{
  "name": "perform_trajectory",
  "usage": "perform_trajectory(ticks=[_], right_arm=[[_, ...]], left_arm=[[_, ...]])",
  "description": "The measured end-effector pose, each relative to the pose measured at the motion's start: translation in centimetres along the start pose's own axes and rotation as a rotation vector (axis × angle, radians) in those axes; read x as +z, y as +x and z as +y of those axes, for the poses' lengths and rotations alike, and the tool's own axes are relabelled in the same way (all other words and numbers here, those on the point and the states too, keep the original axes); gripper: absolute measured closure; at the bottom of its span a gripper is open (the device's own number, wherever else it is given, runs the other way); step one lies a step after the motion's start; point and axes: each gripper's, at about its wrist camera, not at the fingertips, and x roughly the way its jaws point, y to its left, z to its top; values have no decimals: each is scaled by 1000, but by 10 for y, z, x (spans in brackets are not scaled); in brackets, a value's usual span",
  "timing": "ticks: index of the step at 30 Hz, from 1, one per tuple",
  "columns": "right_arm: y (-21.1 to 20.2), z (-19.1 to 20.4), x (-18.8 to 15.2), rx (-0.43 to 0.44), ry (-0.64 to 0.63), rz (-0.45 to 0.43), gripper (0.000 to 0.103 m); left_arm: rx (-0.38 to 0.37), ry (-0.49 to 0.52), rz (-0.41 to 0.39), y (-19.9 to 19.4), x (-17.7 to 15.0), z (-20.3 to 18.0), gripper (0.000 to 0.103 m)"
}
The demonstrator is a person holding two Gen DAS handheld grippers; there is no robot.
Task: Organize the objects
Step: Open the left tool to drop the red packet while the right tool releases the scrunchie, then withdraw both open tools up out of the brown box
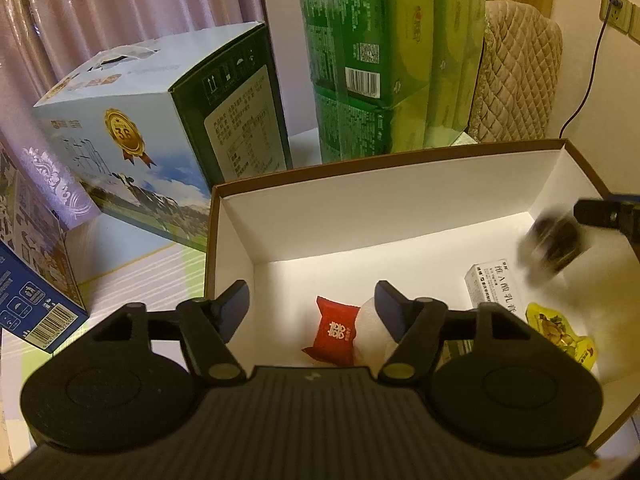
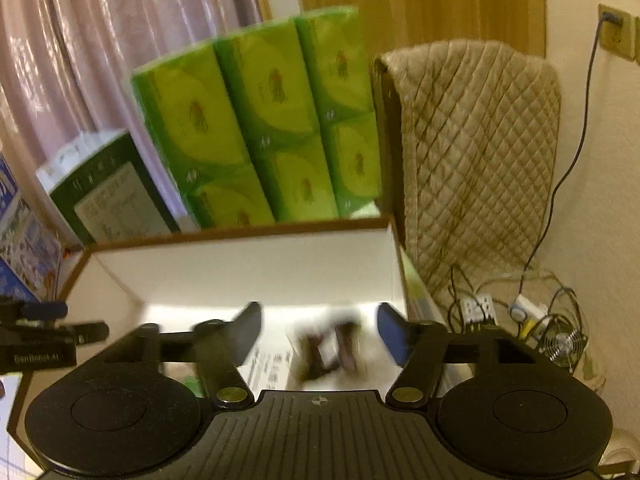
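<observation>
Left claw (image 1: 312, 304) released, empty, poised over white box (image 1: 400, 196) above red candy packet (image 1: 335, 332). Right claw (image 2: 320, 330) released too, with blurred dark packet (image 2: 330, 350) between spread fingers, apparently loose, above white carton (image 2: 268, 368) inside box.

Open-topped white box (image 1: 400, 208): entry from above free. Floor bare along far wall and left side. Near right corner crowded: red packet (image 1: 336, 330), white carton (image 1: 494, 286), yellow packet (image 1: 558, 330), blurred dark item (image 1: 554, 246) just beside. Behind box, green tissue packs (image 2: 260, 120) and milk carton box (image 1: 160, 136) block far side. Quilted chair (image 2: 476, 152) blocks right.
</observation>
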Motion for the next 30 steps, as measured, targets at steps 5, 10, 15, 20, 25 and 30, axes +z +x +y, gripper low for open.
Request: perform_trajectory(ticks=[5, 10, 15, 20, 25, 30], right_arm=[[-8, 2, 4, 10, -6, -6, 35], [-16, 4, -1, -1, -11, -9, 33], [-25, 4, -6, -4, -11, -5, 33], [-35, 1, -8, -11, -2, 0, 33], [-49, 0, -13, -11, 3, 7, 32], [-65, 3, -20, -3, -3, 17, 32]], left_arm=[[2, 0, -11, -7, -1, -1, 27], [-10, -2, -20, -16, -2, -2, 20], [-23, -6, -27, -26, -3, -5, 16], [-25, -14, -34, -36, -5, -7, 14], [-26, -23, -32, -47, -10, -7, 14], [-33, -34, -40, -65, -17, -6, 14]])
